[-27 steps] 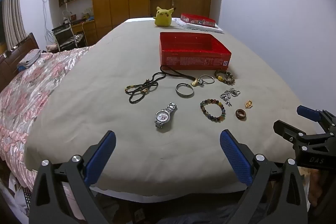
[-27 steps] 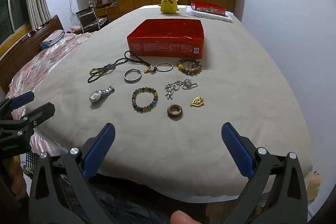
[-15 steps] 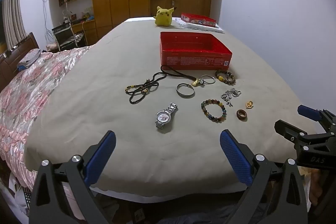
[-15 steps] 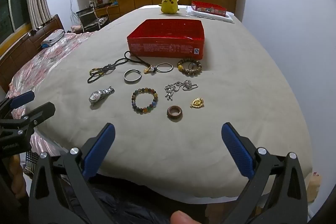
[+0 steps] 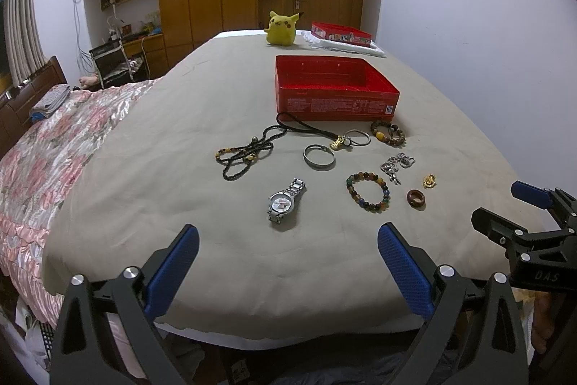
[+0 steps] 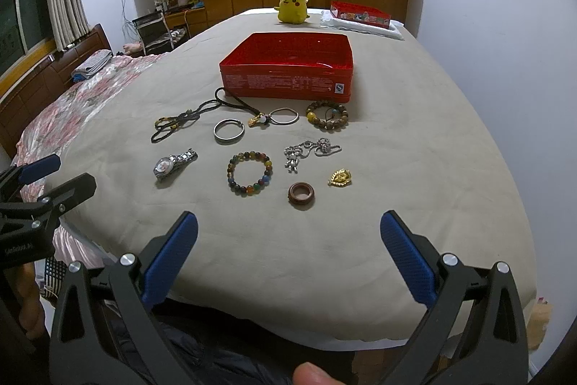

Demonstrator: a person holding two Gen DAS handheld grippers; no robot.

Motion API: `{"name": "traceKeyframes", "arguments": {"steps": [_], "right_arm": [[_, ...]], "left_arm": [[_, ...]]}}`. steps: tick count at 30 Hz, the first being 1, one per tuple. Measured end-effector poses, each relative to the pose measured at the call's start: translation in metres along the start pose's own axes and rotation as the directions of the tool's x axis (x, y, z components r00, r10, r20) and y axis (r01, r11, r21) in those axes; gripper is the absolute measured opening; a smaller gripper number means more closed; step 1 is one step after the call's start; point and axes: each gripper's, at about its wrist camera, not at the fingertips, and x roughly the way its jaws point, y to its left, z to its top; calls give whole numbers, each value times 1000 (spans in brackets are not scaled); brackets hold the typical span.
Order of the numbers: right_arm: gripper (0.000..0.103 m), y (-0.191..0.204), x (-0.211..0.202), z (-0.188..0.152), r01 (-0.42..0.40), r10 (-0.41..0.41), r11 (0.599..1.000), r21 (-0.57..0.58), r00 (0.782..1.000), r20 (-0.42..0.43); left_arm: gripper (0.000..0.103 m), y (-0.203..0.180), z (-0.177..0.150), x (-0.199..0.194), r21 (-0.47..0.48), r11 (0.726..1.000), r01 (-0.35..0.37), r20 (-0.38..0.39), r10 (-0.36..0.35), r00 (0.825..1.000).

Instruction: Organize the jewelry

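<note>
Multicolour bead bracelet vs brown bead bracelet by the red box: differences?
The multicolour bead bracelet mixes green, blue, red and amber beads; the brown bead bracelet is mostly brown with one large yellow bead. The multicolour one lies nearer the grippers; the brown one lies beside the red open box. Both lie flat on the beige sheet, untouched.

My left gripper (image 5: 288,253) and right gripper (image 6: 288,240) hung side by side, jaws spread wide and empty, both angled down toward twelve o'clock.

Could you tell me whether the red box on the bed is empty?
Apparently empty: the red box shows only bare red floor; all the jewelry lies outside.
</note>
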Motion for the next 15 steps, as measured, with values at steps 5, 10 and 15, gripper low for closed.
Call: {"name": "traceKeyframes", "arguments": {"steps": [5, 10, 15], "right_arm": [[100, -2, -1, 0, -2, 2, 1000, 0, 1000, 3], [100, 2, 0, 0, 0, 0, 1000, -2, 1000, 4], [100, 1, 0, 0, -1, 1, 1000, -2, 1000, 4]], "left_arm": [[99, -1, -2, 1, 1, 1000, -2, 2, 2, 1000], [99, -1, -5, 0, 1, 1000, -3, 5, 3, 1000], [99, 0, 0, 0, -1, 1000, -1, 1, 1, 1000]]}}
